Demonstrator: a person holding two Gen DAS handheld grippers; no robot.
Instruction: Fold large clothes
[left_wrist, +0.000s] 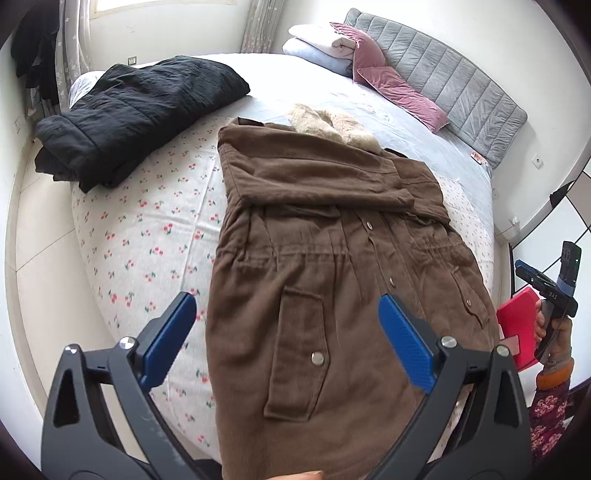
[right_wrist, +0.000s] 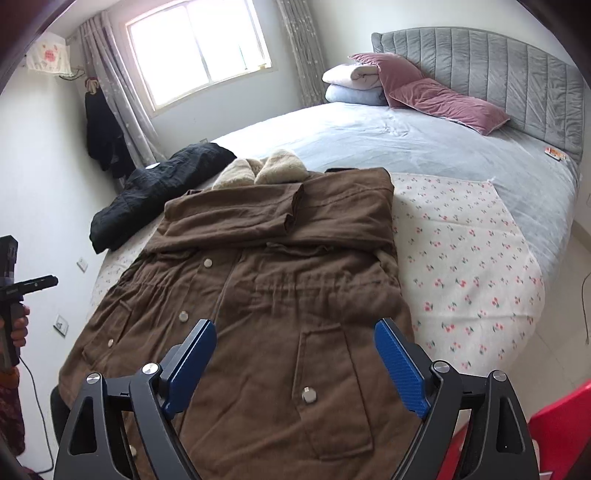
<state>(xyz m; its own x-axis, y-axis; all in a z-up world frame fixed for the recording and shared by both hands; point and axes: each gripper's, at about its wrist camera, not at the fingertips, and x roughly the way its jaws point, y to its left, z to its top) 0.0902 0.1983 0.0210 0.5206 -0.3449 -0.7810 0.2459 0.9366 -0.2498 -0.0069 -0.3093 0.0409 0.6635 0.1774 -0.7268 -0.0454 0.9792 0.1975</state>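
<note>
Left wrist view: brown cotton-like parka with cream fleece collar (left_wrist: 332, 236) lies flat on the round bed's cherry-print white sheet (left_wrist: 147, 229), both sleeves folded across the chest, hem toward the camera. Woven, slightly creased fabric; gathered drawstring waist; two flap pockets; several round metal snaps down the front and on the pockets. Left gripper (left_wrist: 288, 339), black frame with blue ribbed pads, hangs above the coat's lower part, jaws spread wide, nothing between them. Black quilted puffy jacket (left_wrist: 140, 118), one, folded in a bundle well apart at the bed's far left edge. Right gripper (left_wrist: 554, 291) partly seen at the right edge in a person's hand, floral sleeve below.

Right wrist view: right gripper (right_wrist: 295, 354) likewise spread wide over the coat's (right_wrist: 273, 266) hem area, empty. Two mauve velvet pillows (right_wrist: 443, 96) and two folded pale blankets (right_wrist: 354, 85) against the grey padded headboard (right_wrist: 498, 74). Pale blue bed cover (right_wrist: 369, 136) beyond the sheet.
</note>
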